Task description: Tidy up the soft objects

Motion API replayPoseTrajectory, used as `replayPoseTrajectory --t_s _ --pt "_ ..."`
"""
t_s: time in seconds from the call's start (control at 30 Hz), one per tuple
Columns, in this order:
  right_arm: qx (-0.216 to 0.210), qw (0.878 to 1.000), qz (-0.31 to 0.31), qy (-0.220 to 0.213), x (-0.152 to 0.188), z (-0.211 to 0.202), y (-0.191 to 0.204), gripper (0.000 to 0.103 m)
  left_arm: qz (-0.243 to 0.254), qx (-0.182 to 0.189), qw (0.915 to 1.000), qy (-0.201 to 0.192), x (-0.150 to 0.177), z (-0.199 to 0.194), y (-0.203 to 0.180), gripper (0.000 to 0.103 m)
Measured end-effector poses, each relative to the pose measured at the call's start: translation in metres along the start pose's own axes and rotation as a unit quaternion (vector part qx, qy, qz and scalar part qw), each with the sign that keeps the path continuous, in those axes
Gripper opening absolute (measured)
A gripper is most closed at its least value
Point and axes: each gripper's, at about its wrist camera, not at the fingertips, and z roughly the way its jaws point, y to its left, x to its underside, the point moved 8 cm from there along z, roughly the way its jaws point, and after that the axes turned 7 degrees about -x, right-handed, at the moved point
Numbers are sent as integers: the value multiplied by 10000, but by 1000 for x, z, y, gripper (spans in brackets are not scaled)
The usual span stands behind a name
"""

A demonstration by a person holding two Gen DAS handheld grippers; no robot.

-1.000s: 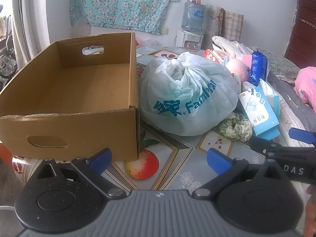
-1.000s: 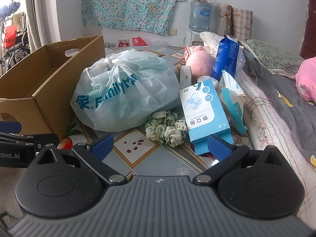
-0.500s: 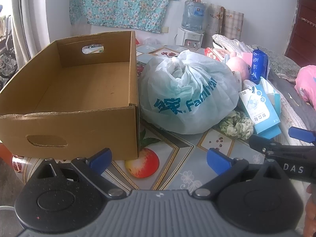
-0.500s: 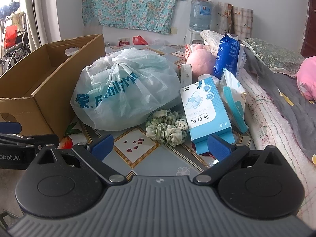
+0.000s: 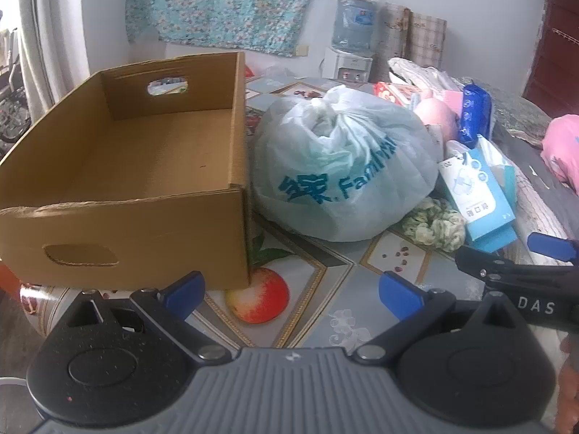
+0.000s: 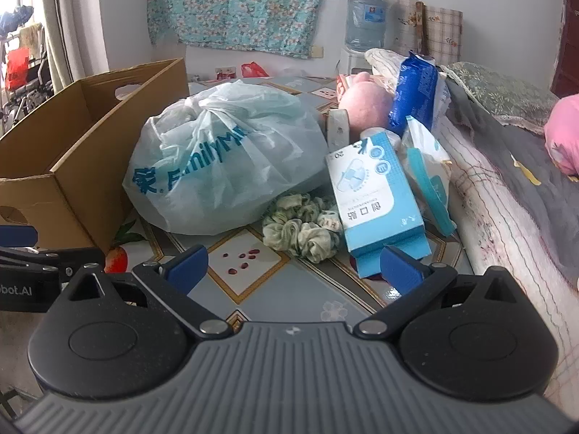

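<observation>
My left gripper (image 5: 291,291): jaws spread wide, empty, hovering by the open brown cardboard box (image 5: 144,166). Tied pale plastic bag (image 6: 224,166) (box-side) mid-table. Right gripper (image 6: 295,266): wide, empty, facing green fabric scrunchie (image 6: 302,229).

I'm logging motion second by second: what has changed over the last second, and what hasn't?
The right tool has eased slightly forward toward the green scrunchie and blue box; nothing was gripped or released. The left tool barely moved. Both stay open and empty; the plastic bag and cardboard box are unmoved.
</observation>
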Motion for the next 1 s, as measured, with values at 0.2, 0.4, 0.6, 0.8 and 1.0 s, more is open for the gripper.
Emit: replayPoseTrajectory --t_s 0.2,0.4,0.6,0.8,1.0 --pt "224 9987 331 -309 12 -8 -32 102 488 342 9979 -233 0 -10 -32 103" --pt "257 9894 838 -1162 23 -33 -75 102 981 920 9898 -468 -1 -15 -76 103" --pt "89 9804 1106 -1627 26 -44 -101 102 1098 1894 9732 -707 -4 -9 -115 103" --pt "-609 9699 1676 -1660 21 -23 -121 102 1239 2056 9672 -827 -4 12 -138 103" --pt "-960 9656 1835 -1570 7 13 -131 93 1391 1922 9687 -731 -16 28 -151 100"
